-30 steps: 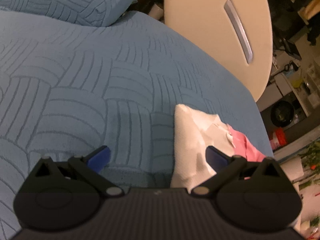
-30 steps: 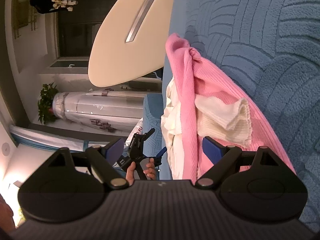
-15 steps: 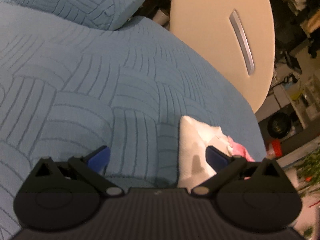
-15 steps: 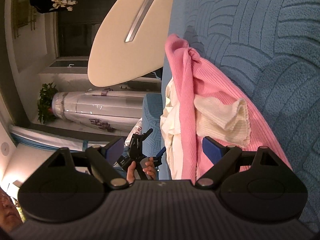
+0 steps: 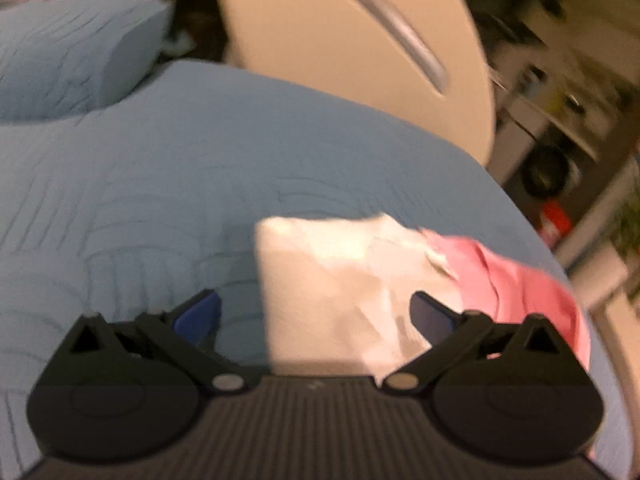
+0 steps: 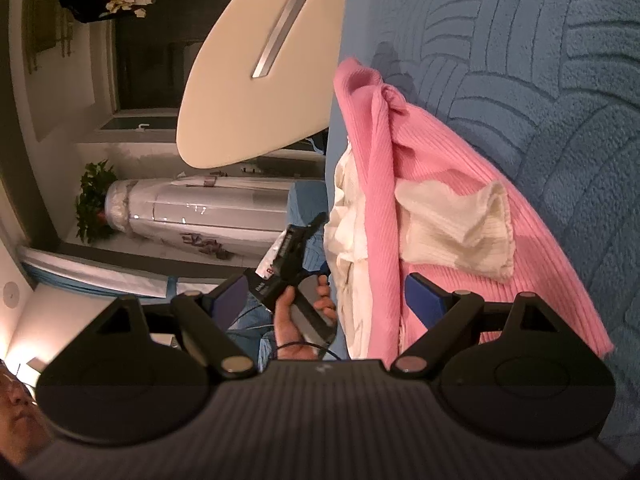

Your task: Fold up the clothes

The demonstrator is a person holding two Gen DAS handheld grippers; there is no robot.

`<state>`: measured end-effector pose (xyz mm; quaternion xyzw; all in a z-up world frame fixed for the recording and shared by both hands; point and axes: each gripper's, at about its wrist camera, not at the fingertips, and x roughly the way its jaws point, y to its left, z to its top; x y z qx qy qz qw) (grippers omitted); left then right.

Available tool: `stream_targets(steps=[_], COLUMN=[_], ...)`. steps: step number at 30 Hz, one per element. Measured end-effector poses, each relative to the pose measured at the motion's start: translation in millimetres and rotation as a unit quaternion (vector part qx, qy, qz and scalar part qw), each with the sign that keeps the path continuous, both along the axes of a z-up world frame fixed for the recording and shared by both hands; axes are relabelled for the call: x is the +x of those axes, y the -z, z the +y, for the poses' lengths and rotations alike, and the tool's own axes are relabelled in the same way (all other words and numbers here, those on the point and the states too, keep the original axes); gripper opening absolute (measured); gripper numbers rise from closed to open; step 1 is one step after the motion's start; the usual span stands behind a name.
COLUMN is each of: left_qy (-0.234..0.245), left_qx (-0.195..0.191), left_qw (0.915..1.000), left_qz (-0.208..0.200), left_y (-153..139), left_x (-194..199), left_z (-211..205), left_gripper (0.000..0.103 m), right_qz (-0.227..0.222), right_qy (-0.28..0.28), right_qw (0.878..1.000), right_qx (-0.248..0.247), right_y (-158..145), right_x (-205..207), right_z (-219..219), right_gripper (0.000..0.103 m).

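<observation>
Left wrist view, blurred: the left gripper [image 5: 316, 314] has its fingers spread wide and holds nothing, hovering over the blue bedspread [image 5: 168, 184] with the white garment [image 5: 336, 276] lower centre between them and the pink garment [image 5: 520, 280] at lower right. In the right wrist view the right gripper [image 6: 326, 298] is equally wide and empty; the pink garment [image 6: 440, 168] fills the frame's centre, a white piece [image 6: 456, 224] lying on it.

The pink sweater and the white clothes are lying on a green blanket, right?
Not quite. The blanket is blue, not green; both wrist views show it. The pink sweater and the white clothes do lie on it.
</observation>
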<state>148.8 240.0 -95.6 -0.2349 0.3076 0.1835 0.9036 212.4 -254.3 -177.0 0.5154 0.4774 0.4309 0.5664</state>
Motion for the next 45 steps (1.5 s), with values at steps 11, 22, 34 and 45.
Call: stream_targets(steps=[11, 22, 34, 45], left_qy=[0.022, 0.023, 0.018, 0.021], left_qx=[0.045, 0.043, 0.047, 0.077], left_qw=[0.9984, 0.9985, 0.9981, 0.9954], left_qz=[0.026, 0.026, 0.035, 0.053], left_y=[-4, -1, -2, -1], left_x=[1, 2, 2, 5], left_z=[-15, -10, -11, -20], left_gripper=[0.014, 0.015, 0.015, 0.015], right_qz=[0.011, 0.007, 0.011, -0.168], right_qy=[-0.002, -0.01, -0.021, 0.032], right_qw=[1.0, 1.0, 0.999, 0.977], right_qx=[0.011, -0.008, -0.033, -0.125], right_y=[3, 2, 4, -42], right_x=[4, 1, 2, 3], right_z=[-1, 4, 12, 25], right_gripper=[0.089, 0.089, 0.089, 0.089])
